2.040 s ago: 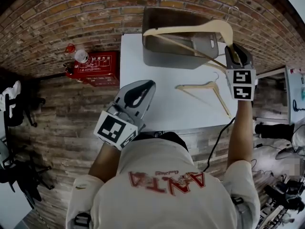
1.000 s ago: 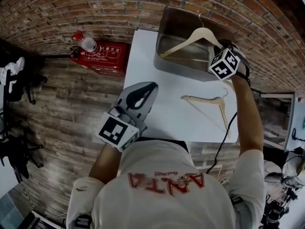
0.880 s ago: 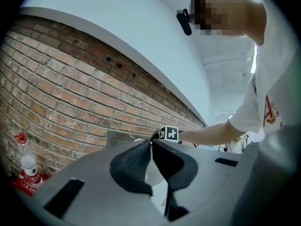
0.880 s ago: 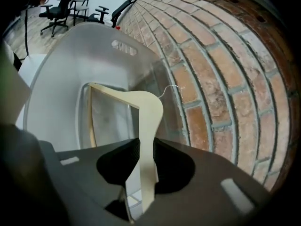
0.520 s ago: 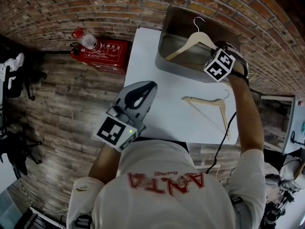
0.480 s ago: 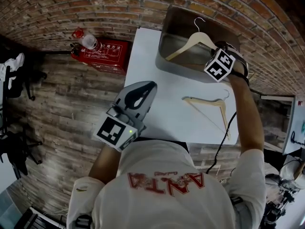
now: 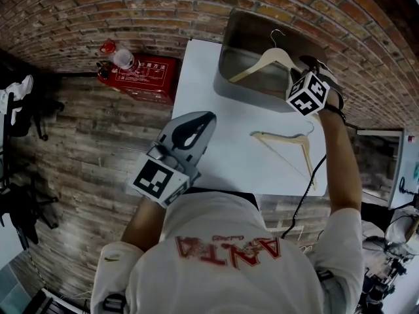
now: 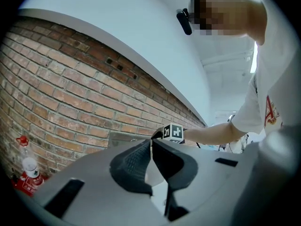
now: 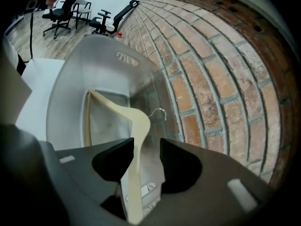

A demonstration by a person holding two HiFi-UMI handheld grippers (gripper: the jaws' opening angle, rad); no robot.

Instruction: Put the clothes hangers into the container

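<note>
A pale wooden hanger (image 7: 262, 63) leans into the grey metal container (image 7: 234, 28) at the table's far end. My right gripper (image 7: 305, 69) is at the container's right rim. In the right gripper view the hanger's arm (image 9: 136, 126) runs between the jaws, which are opening, and a gap shows on the right side. The hanger's lower end reaches down inside the container (image 9: 75, 74). A second wooden hanger (image 7: 288, 142) lies flat on the white table (image 7: 209, 110). My left gripper (image 7: 204, 118) hovers over the table's near left edge, shut and empty (image 8: 151, 145).
A brick wall (image 9: 211, 69) stands right behind the container. On the floor to the left of the table are a red box (image 7: 141, 77) and a plastic bottle (image 7: 118, 56). Office chairs (image 9: 61, 8) stand far off.
The right gripper has carried the hanger from above the table over the container and lowered it slightly into it. The left gripper has stayed in place.
</note>
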